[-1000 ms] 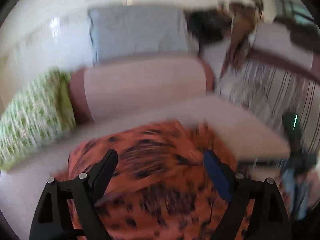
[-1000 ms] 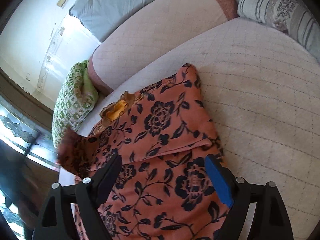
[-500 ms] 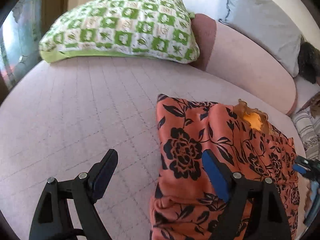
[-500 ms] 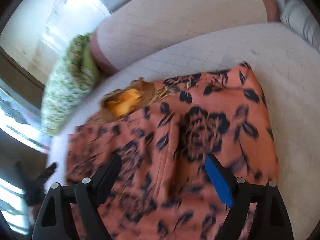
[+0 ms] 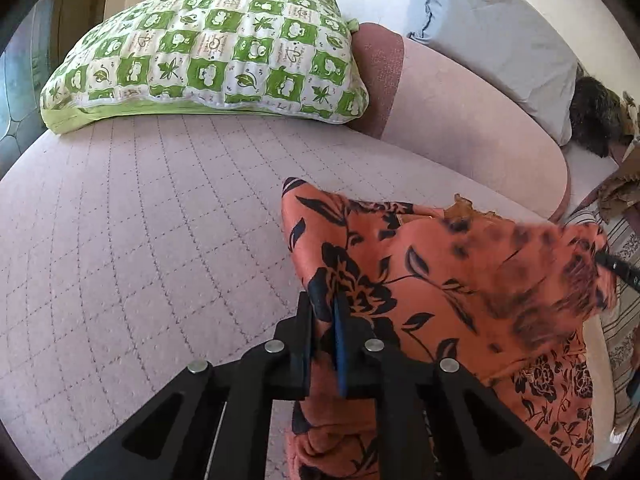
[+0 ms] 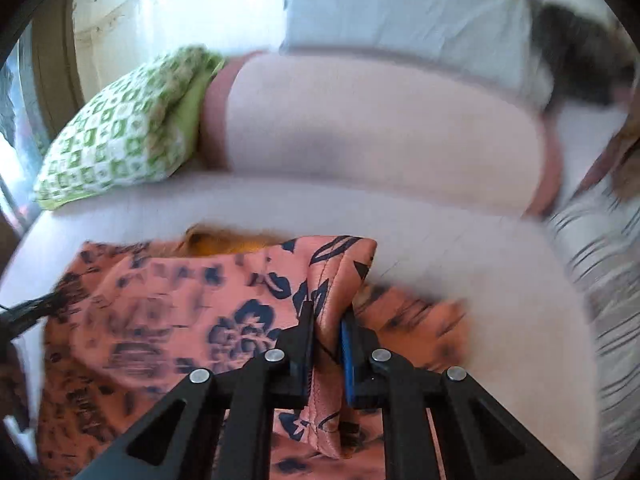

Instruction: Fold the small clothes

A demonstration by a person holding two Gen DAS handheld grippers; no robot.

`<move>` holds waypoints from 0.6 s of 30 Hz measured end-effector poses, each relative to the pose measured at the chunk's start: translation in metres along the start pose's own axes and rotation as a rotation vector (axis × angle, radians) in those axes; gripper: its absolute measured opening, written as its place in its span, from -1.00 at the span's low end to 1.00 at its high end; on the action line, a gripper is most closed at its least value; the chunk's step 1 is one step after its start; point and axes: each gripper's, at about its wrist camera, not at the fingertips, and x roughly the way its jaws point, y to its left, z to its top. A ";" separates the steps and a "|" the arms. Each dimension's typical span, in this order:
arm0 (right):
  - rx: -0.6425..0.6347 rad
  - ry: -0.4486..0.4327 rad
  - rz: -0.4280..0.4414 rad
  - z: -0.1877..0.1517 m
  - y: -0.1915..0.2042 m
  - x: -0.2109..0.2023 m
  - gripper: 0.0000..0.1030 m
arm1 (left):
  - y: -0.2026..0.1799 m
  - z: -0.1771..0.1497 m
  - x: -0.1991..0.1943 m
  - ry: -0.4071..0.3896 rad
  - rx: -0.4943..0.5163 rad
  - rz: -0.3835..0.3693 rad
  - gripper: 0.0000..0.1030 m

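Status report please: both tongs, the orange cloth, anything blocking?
Left tongs and right tongs both shut on orange floral garment. Garment edges pinched, lifted off the bed. Nothing blocking; green pillow well clear.

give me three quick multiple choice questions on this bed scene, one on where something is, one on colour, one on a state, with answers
1. Where does the green checked pillow lie?
A. on the far part of the quilted bed cover, beside the pink bolster
B. on top of the garment
C. on the floor

2. What colours is the floral garment?
A. white with red dots
B. orange with dark flowers
C. plain blue

3. How is the left gripper?
A. wide open above the cover
B. shut on the pillow
C. shut on an edge of the garment

Answers: 1 A, the pillow rests on the cover next to the bolster's end. 2 B, dark blooms and leaves show on orange cloth. 3 C, cloth sits pinched between its fingers; the right gripper pinches the garment as well.
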 end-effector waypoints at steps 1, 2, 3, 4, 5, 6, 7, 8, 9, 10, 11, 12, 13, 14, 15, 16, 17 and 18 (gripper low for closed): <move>0.000 0.019 -0.013 -0.003 -0.004 0.009 -0.66 | 0.005 -0.002 0.007 0.018 -0.025 0.012 -0.78; 0.006 0.078 -0.013 -0.010 -0.009 0.027 -0.57 | 0.014 -0.005 0.017 0.060 -0.076 0.012 -0.68; 0.031 0.165 0.005 -0.023 -0.015 0.051 -0.37 | 0.023 -0.009 0.021 0.072 -0.132 -0.004 -0.62; 0.065 0.245 0.018 -0.038 -0.022 0.072 -0.23 | 0.028 -0.009 0.018 0.062 -0.164 -0.027 -0.57; 0.096 0.309 0.018 -0.054 -0.028 0.087 -0.14 | 0.029 -0.007 0.016 0.069 -0.172 -0.036 -0.46; 0.148 0.277 0.042 -0.065 -0.037 0.087 -0.03 | 0.027 -0.004 0.012 0.070 -0.153 -0.018 -0.34; 0.185 0.256 0.055 -0.068 -0.043 0.081 0.09 | 0.024 -0.002 0.007 0.057 -0.122 0.009 -0.06; 0.235 0.253 0.076 -0.067 -0.048 0.075 0.16 | 0.024 0.001 0.004 0.042 -0.103 0.021 0.12; 0.265 0.238 0.109 -0.064 -0.051 0.068 0.28 | 0.023 0.004 0.001 0.019 -0.091 0.024 0.16; 0.281 0.213 0.144 -0.060 -0.051 0.061 0.34 | 0.022 0.008 -0.003 -0.001 -0.093 0.013 0.22; 0.286 0.189 0.176 -0.056 -0.051 0.054 0.39 | 0.024 0.013 0.003 -0.004 -0.101 0.003 0.31; 0.284 0.174 0.203 -0.052 -0.048 0.049 0.54 | 0.024 0.016 0.005 -0.004 -0.108 -0.008 0.32; 0.275 0.174 0.215 -0.048 -0.043 0.049 0.57 | 0.021 0.019 0.009 0.002 -0.103 -0.012 0.32; 0.262 0.177 0.203 -0.043 -0.039 0.051 0.57 | 0.017 0.021 0.015 0.011 -0.089 -0.008 0.32; 0.249 0.178 0.178 -0.041 -0.035 0.055 0.57 | 0.015 0.024 0.022 0.018 -0.078 0.002 0.32; 0.250 0.185 0.163 -0.038 -0.031 0.063 0.57 | 0.012 0.026 0.031 0.033 -0.072 0.016 0.30; 0.258 0.203 0.165 -0.036 -0.028 0.071 0.56 | 0.012 0.026 0.037 0.052 -0.071 0.017 -0.02; 0.250 0.233 0.179 -0.032 -0.027 0.081 0.42 | 0.012 0.025 0.045 0.077 -0.067 0.014 -0.36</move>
